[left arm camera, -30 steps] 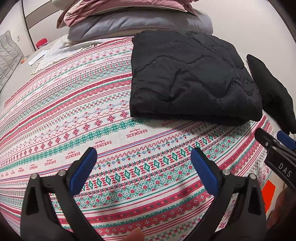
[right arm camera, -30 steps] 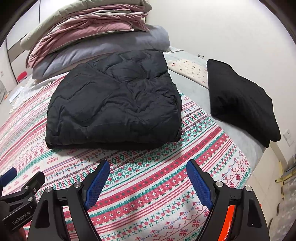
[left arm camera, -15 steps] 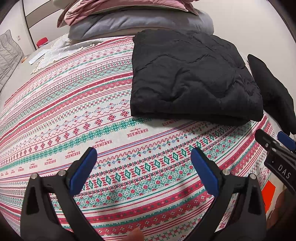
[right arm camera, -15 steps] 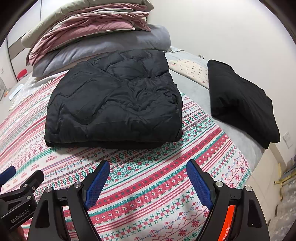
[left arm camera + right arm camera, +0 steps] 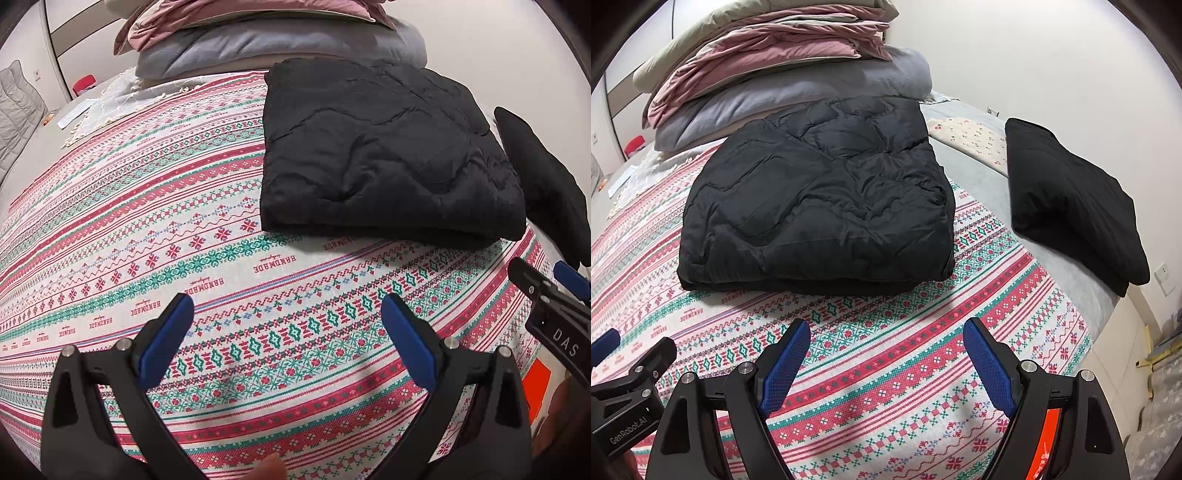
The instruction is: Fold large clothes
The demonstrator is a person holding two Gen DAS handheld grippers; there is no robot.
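A black quilted jacket [image 5: 384, 155] lies folded into a thick rectangle on the patterned red, green and white bedspread [image 5: 184, 229]; it also shows in the right wrist view [image 5: 820, 199]. My left gripper [image 5: 288, 332] is open and empty, held above the bedspread short of the jacket's near edge. My right gripper [image 5: 882, 350] is open and empty, also short of the near edge. Each gripper shows at the edge of the other's view: the right one [image 5: 554, 295] and the left one [image 5: 631, 365].
A second folded black garment [image 5: 1078, 206] lies to the right on the grey sheet [image 5: 979, 173] near the wall. Stacked grey and pink bedding [image 5: 783, 74] sits behind the jacket. The bed's right edge [image 5: 1108, 321] drops to the floor.
Both views have shifted only slightly; the jacket sits a little lower in frame. Both grippers stay open and empty.
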